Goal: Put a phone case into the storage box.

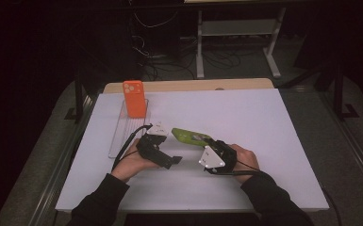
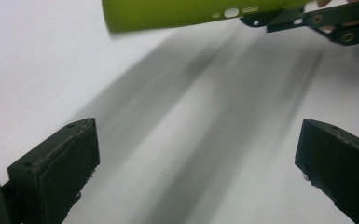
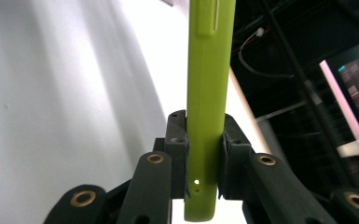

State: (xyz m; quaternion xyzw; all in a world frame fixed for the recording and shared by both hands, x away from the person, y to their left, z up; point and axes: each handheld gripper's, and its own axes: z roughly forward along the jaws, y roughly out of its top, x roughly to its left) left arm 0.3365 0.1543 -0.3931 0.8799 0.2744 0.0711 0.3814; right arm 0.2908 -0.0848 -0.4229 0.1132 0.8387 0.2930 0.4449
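Observation:
A lime-green phone case [image 1: 188,136] hangs just above the white table sheet [image 1: 264,127], near the middle. My right gripper [image 1: 206,142] is shut on its near end. In the right gripper view the case [image 3: 210,93] stands edge-on between the two pads, with my right gripper [image 3: 205,144] clamping its lower part. My left gripper [image 1: 169,149] sits just left of the case, open and holding nothing. In the left gripper view its jaws [image 2: 198,172] stand wide apart over bare sheet, and the case [image 2: 196,11] crosses the top of the view.
An orange phone [image 1: 134,98] stands upright at the far end of a clear plastic tray [image 1: 120,136] on the left of the sheet. A wooden table edge [image 1: 193,85] runs behind the sheet. Cables and a white stand [image 1: 235,33] lie beyond.

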